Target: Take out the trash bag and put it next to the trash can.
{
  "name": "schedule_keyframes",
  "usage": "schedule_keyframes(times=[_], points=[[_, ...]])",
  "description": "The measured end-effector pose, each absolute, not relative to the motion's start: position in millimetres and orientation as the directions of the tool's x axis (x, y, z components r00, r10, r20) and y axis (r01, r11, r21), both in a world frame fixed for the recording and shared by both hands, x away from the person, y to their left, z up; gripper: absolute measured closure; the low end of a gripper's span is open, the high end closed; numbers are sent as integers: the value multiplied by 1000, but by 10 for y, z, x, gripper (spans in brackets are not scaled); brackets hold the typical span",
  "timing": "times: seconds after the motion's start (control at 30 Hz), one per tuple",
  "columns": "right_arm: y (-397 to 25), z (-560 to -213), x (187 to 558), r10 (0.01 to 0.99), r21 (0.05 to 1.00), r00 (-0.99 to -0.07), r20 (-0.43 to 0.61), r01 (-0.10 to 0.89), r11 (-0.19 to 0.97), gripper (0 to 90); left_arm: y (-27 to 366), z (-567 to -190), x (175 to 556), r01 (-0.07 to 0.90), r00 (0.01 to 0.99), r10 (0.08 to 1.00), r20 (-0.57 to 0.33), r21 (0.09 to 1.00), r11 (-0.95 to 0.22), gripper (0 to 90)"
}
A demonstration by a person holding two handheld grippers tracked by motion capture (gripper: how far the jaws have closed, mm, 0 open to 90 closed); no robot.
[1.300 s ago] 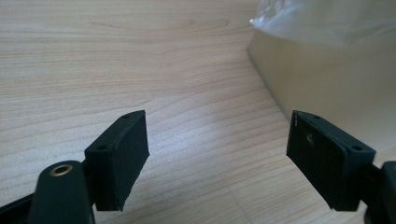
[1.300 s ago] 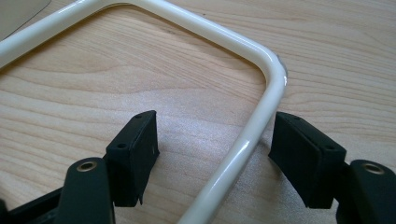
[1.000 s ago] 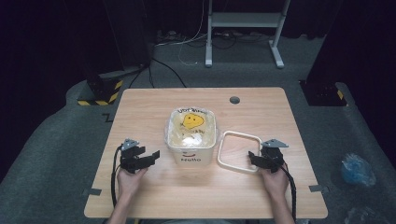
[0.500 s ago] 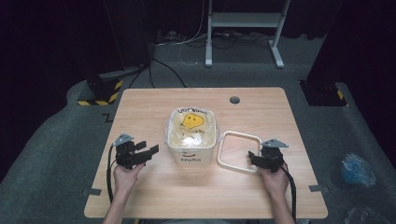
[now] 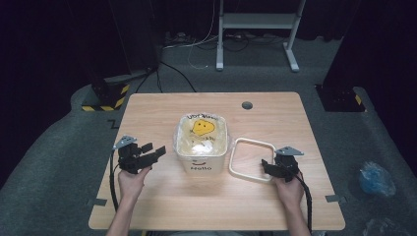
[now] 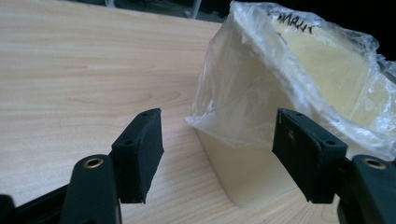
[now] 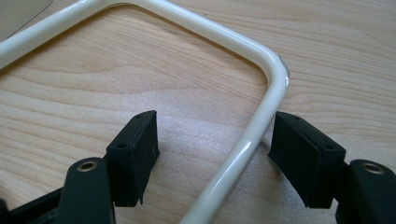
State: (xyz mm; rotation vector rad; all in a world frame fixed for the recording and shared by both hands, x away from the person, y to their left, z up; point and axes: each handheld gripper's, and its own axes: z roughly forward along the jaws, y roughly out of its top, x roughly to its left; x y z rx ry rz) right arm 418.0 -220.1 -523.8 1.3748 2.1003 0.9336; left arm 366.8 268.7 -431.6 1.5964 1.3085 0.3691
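A cream bin (image 5: 201, 147) lined with a clear plastic bag (image 6: 261, 79) stands upright near the middle of the table (image 5: 162, 110), its near wall printed with a smile and the word "Hello". Just to its right a cream ring frame (image 5: 252, 160) lies flat on the wood, close to the bin; whether they touch cannot be told. The left hand-held gripper (image 5: 147, 153) is held at the bin's left side, pointing toward it, jaws spread wide and holding nothing. In the left gripper view the near left corner of the bin and the loose hem of the bag lie ahead between the two pads (image 6: 140, 149), nearer the right pad, with a gap to both. The right hand-held gripper (image 5: 268, 168) sits low at the frame's near right corner, its jaws also wide apart. In the right gripper view the frame's rounded bar (image 7: 252, 135) runs between the pads, close to the right one, ungripped.
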Motion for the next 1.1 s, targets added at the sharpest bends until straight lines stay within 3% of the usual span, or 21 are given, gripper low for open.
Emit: schedule_keyframes(times=[0.9,1.1], points=[[-2195,-5237,4177,919,747,-395,-10,608,270,322,2328,-4067,3844,536,438,841,-316,844,38,398],[-2196,-5238,4178,918,747,-396,-11,607,271,322,2193,-4063,3909,550,430,860,-274,835,-8,468]])
